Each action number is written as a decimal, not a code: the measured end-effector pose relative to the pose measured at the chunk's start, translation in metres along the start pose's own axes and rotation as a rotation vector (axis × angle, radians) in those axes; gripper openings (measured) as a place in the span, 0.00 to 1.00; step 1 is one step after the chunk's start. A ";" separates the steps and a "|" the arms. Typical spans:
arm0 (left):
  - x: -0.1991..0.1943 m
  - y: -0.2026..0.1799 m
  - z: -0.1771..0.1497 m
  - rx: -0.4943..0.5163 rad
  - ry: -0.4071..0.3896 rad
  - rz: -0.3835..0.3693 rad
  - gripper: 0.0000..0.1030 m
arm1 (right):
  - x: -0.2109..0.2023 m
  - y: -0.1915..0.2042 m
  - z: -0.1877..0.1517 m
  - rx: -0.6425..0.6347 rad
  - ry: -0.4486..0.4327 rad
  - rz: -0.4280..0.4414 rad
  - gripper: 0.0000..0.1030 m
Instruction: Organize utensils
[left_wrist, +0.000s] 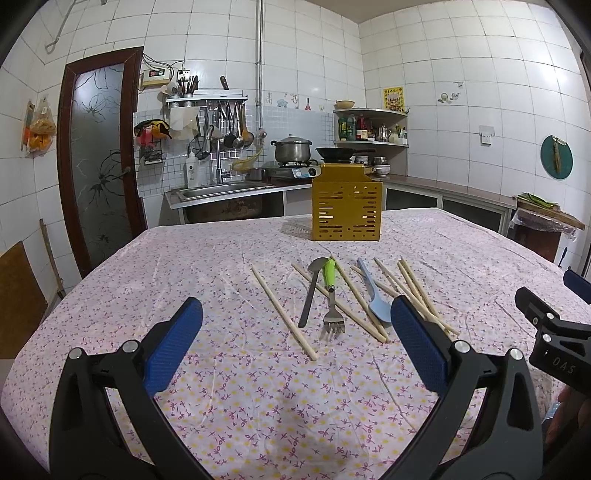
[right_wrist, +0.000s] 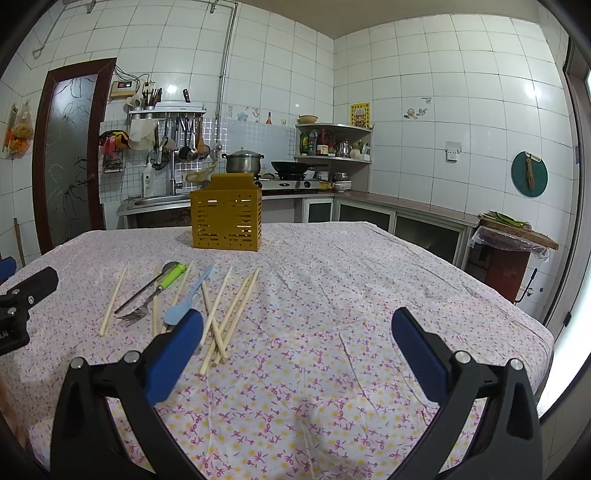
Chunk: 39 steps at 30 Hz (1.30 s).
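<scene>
On the flowered tablecloth lie several wooden chopsticks (left_wrist: 283, 314) (right_wrist: 226, 317), a fork with a green handle (left_wrist: 330, 295) (right_wrist: 155, 295), a dark metal spoon (left_wrist: 312, 288) (right_wrist: 142, 291) and a light blue plastic spoon (left_wrist: 375, 295) (right_wrist: 184, 306). A yellow perforated utensil holder (left_wrist: 346, 206) (right_wrist: 226, 218) stands upright behind them. My left gripper (left_wrist: 295, 332) hovers open in front of the pile, holding nothing. My right gripper (right_wrist: 295, 339) is open too, to the right of the pile, its left finger (right_wrist: 177, 350) overlapping the chopstick ends in view.
The table (right_wrist: 369, 288) ends at the right edge near a window. Behind it run a kitchen counter with a sink (left_wrist: 221, 190), a pot (left_wrist: 291, 149) and a wok (left_wrist: 334, 152) on a stove. A dark door (left_wrist: 98, 158) stands at the left.
</scene>
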<state>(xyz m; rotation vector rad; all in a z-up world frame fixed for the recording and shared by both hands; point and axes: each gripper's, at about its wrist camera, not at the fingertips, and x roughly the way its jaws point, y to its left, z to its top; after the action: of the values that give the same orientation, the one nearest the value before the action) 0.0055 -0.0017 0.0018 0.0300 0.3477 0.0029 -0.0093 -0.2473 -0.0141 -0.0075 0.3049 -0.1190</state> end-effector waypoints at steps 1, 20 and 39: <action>0.001 -0.001 0.000 0.000 0.001 0.000 0.96 | 0.000 0.000 0.000 -0.001 0.000 -0.001 0.97; 0.007 -0.002 0.003 0.001 0.011 0.007 0.96 | 0.002 -0.001 0.000 0.003 -0.002 -0.003 0.97; 0.062 0.023 0.041 -0.061 0.107 0.011 0.96 | 0.044 0.009 0.043 -0.027 0.016 -0.024 0.97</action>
<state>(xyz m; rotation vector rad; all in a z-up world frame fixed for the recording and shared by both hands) 0.0775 0.0210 0.0195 -0.0282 0.4540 0.0262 0.0463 -0.2444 0.0130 -0.0371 0.3224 -0.1385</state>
